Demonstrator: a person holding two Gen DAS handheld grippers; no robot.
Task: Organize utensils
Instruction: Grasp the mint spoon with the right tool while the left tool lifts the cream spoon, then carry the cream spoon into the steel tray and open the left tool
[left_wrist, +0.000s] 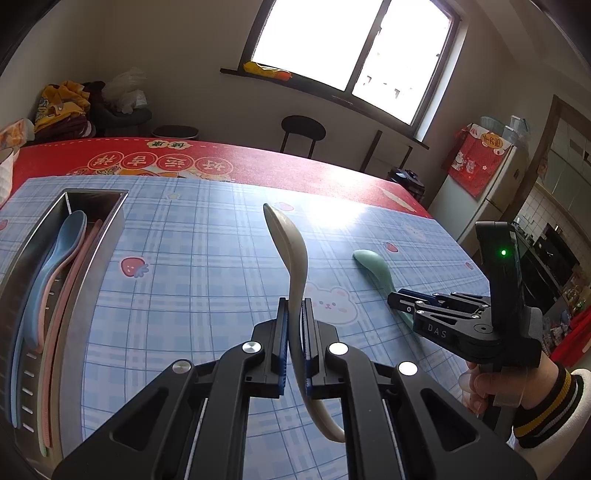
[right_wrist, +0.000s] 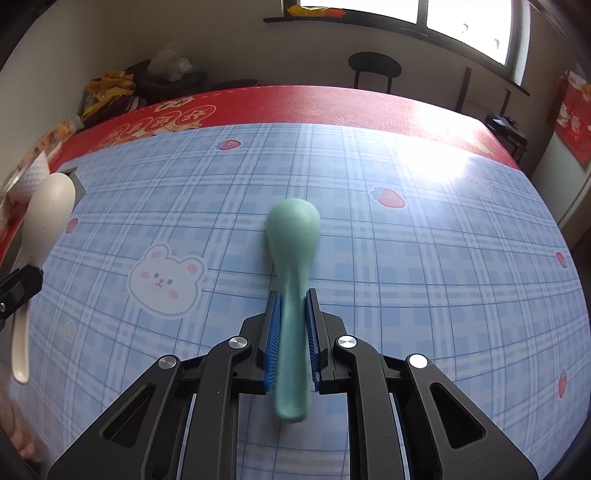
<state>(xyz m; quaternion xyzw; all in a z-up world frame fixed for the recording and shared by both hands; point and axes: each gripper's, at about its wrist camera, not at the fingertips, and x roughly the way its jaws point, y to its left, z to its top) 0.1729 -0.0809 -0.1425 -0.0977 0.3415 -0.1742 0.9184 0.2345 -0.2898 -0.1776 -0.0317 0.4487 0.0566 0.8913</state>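
Pick-up step. Cream spoon (left_wrist: 291, 258) is clamped by left gripper (left_wrist: 294, 306), held above the mat. Green spoon (right_wrist: 293, 258), lying on mat at right, is pinched at its handle by right gripper (right_wrist: 293, 299). Next: lift needed, then both carried to metal tray (left_wrist: 92, 236) at far left.

"DAS" stands on the right hand-held gripper (left_wrist: 400, 300).

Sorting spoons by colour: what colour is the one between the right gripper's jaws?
Mint green spoon; clearest in the right wrist view.
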